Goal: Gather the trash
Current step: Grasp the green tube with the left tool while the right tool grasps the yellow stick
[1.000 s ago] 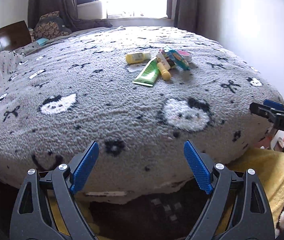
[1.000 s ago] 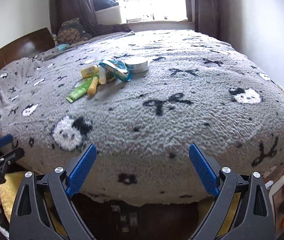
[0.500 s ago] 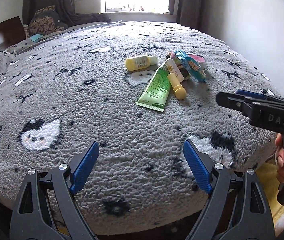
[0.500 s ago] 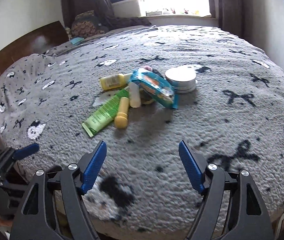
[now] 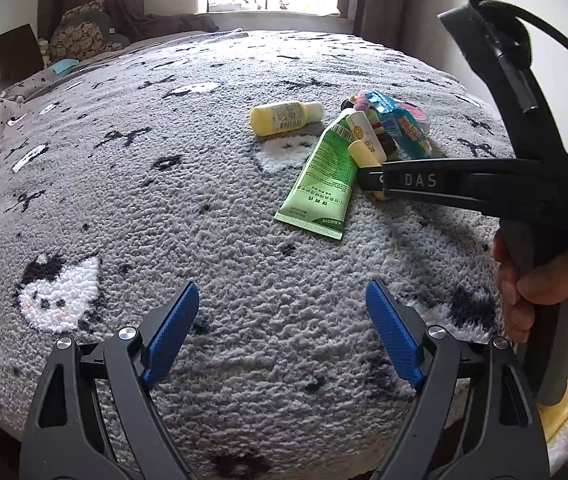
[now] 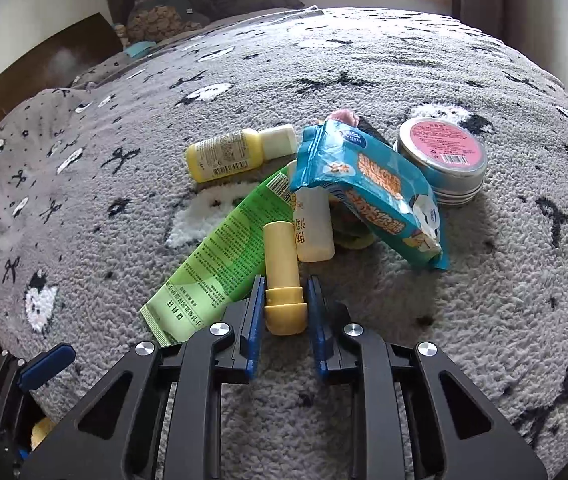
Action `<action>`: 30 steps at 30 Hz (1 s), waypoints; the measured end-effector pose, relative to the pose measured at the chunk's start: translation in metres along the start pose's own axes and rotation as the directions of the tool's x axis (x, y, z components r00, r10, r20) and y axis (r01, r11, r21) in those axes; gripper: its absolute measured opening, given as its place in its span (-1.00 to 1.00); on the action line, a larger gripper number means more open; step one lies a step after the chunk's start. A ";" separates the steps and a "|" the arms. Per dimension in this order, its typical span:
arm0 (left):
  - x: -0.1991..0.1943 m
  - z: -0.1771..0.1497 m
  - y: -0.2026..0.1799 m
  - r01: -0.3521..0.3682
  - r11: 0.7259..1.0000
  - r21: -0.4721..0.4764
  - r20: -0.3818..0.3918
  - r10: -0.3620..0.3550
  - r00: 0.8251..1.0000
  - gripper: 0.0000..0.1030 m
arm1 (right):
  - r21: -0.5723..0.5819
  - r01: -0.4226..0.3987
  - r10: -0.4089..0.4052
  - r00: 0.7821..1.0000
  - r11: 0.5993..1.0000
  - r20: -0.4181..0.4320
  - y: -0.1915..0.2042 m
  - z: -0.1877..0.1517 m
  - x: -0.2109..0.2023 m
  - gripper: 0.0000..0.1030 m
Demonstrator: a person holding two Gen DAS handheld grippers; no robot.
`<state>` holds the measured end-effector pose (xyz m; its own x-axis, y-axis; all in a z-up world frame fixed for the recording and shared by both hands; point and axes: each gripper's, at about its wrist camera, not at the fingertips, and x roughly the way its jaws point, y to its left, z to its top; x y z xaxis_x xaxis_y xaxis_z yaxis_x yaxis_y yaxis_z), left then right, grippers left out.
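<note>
Item: small yellow stick (image 6: 281, 276), cap end clamped in my right hand-held gripper (image 6: 284, 306); left hand-held gripper (image 5: 281, 320) idle, jaws wide and empty, bed (image 5: 163, 208) below. I'd lift straight up, since the green tube (image 6: 219, 256) touches its left side. Legible: "DAS" on the gripper arm; other labels unreadable.
</note>
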<state>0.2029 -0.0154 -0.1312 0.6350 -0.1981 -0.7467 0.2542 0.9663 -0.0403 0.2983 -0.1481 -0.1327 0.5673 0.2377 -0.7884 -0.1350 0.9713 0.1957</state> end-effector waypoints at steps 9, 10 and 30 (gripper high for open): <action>0.035 0.030 -0.006 -0.005 1.000 0.010 -0.020 0.005 1.000 0.56 | -0.014 0.047 -0.046 0.997 0.999 0.061 -0.030 0.000 -0.031 -0.58; 0.039 0.034 -0.009 -0.009 1.000 0.016 -0.023 0.009 1.000 0.56 | -0.016 0.051 -0.049 0.997 0.999 0.065 -0.035 -0.001 -0.034 -0.58; 0.065 0.078 -0.037 -0.057 0.998 0.034 -0.021 0.058 0.998 -0.23 | -0.039 0.041 -0.038 0.995 0.998 0.096 -0.069 -0.023 -0.062 -0.58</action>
<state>0.2918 -0.0763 -0.1270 0.6332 -0.1387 -0.7615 0.2423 0.9699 0.0249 0.2542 -0.2300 -0.1107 0.6473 0.1996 -0.7357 -0.1429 0.9798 0.1400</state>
